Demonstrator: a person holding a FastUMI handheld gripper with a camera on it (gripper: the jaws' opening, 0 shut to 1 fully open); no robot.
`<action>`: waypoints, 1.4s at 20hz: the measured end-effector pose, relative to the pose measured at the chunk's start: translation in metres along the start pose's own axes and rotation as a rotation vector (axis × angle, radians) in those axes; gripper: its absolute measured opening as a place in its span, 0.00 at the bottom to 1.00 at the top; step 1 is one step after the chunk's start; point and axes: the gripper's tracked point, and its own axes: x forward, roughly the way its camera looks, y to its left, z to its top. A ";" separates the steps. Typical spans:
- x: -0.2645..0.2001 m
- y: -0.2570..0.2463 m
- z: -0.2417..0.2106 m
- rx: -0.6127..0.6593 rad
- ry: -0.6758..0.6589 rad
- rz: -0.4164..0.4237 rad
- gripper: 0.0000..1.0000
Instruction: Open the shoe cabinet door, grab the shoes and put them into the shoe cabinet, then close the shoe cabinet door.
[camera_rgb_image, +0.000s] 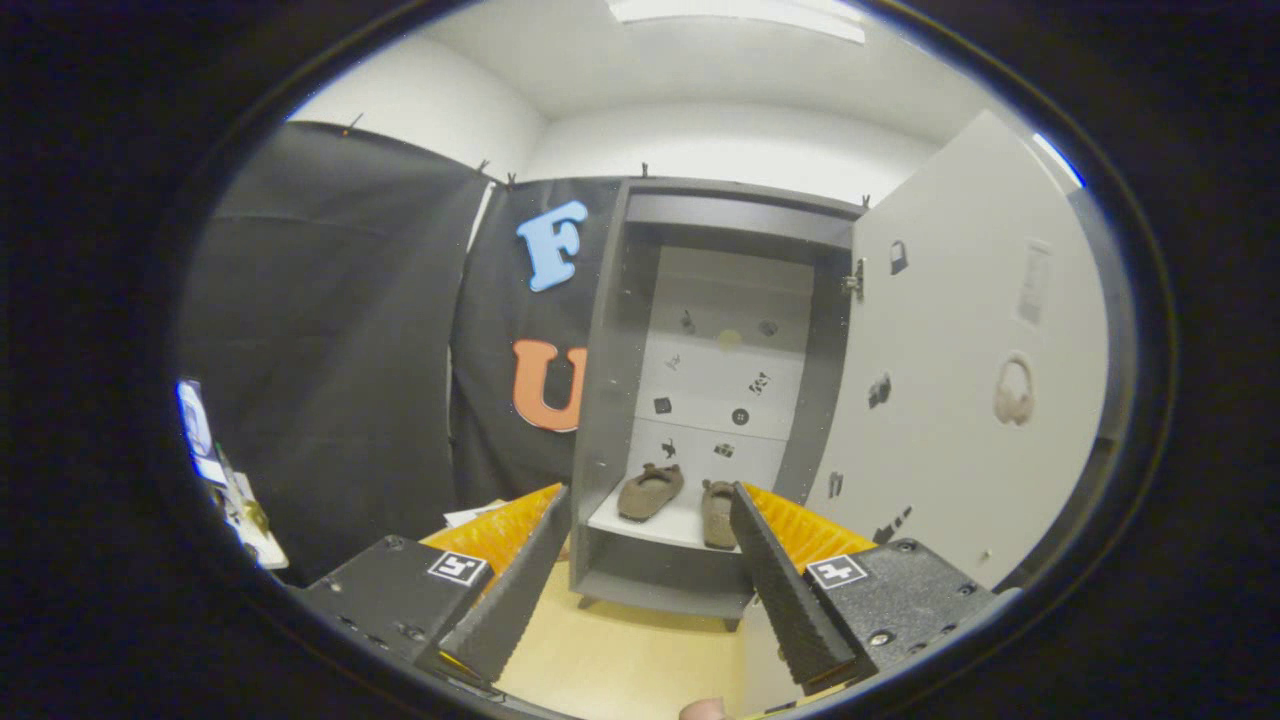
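Grey panels frame the shoe cabinet (700, 400), which stands just right of the frame's centre on a pale wooden floor (620, 660). Its door (970, 400) is swung fully open toward the right of the frame, so the inside is free to reach. Two brown shoes (680, 495) sit side by side on the lowest shelf (665, 528), toes pointing inward, low in the centre of the frame. That placement suggests the loading step is done and only the closing remains. The gripper (650, 500) points at the cabinet with its fingers spread wide and nothing between them, the shoes lying beyond the tips. Held back like this, it is probably clear of the shelf so it can go for the door next
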 end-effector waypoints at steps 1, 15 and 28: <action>-0.025 -0.004 -0.004 -0.002 -0.007 0.019 1.00; -0.193 -0.237 -0.059 0.092 -0.119 -0.236 1.00; -0.072 -0.353 -0.151 0.172 0.045 -0.230 1.00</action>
